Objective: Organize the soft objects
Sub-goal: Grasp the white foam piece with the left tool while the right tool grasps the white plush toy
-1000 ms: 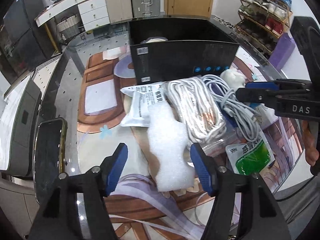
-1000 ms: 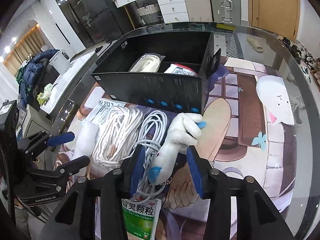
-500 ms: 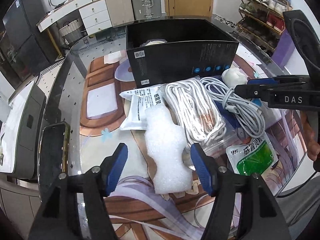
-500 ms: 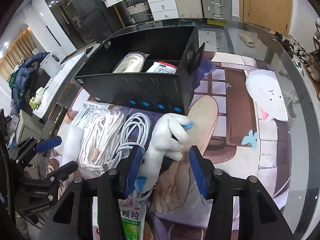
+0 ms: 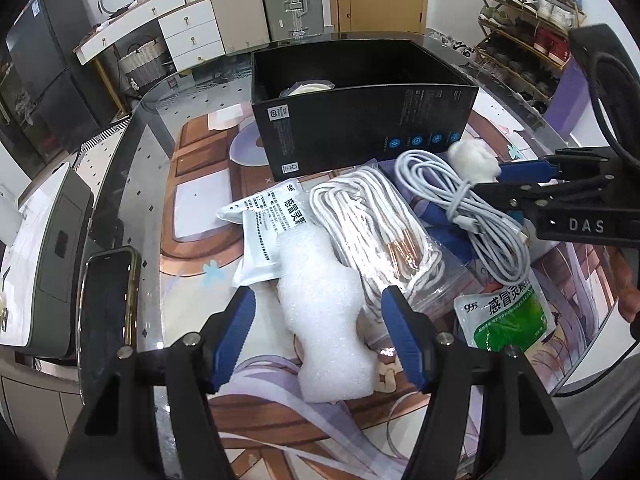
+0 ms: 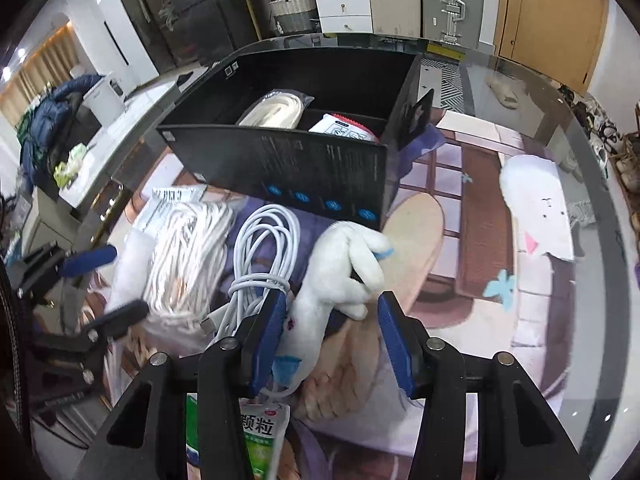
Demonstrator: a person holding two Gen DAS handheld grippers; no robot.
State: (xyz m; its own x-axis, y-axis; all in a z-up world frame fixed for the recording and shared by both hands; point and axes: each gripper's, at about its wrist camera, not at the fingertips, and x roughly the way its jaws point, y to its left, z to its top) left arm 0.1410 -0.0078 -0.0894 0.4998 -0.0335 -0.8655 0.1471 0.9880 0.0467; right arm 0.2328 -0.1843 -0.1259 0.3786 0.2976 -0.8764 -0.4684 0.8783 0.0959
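A white foam piece point(image 5: 328, 312) lies on the table between the open fingers of my left gripper point(image 5: 318, 332). A white plush toy point(image 6: 340, 276) lies between the open fingers of my right gripper point(image 6: 332, 340); it also shows in the left wrist view point(image 5: 474, 158). The black box point(image 5: 360, 120) stands behind, holding a bagged white coil point(image 6: 276, 110) and a packet point(image 6: 344, 130). A bagged white rope point(image 5: 372, 232), a white cable point(image 5: 460, 200) and medicine sachets point(image 5: 508, 320) lie in front of the box.
A phone point(image 5: 106, 300) lies at the table's left edge. The glass table's round edge point(image 6: 600, 184) curves to the right. A printed mat point(image 6: 480, 240) covers the table. The right gripper point(image 5: 560, 196) shows at the right of the left wrist view.
My right gripper has opened wider around the plush toy and shifted slightly. My left gripper has drawn back a little; the foam piece stays between its fingers.
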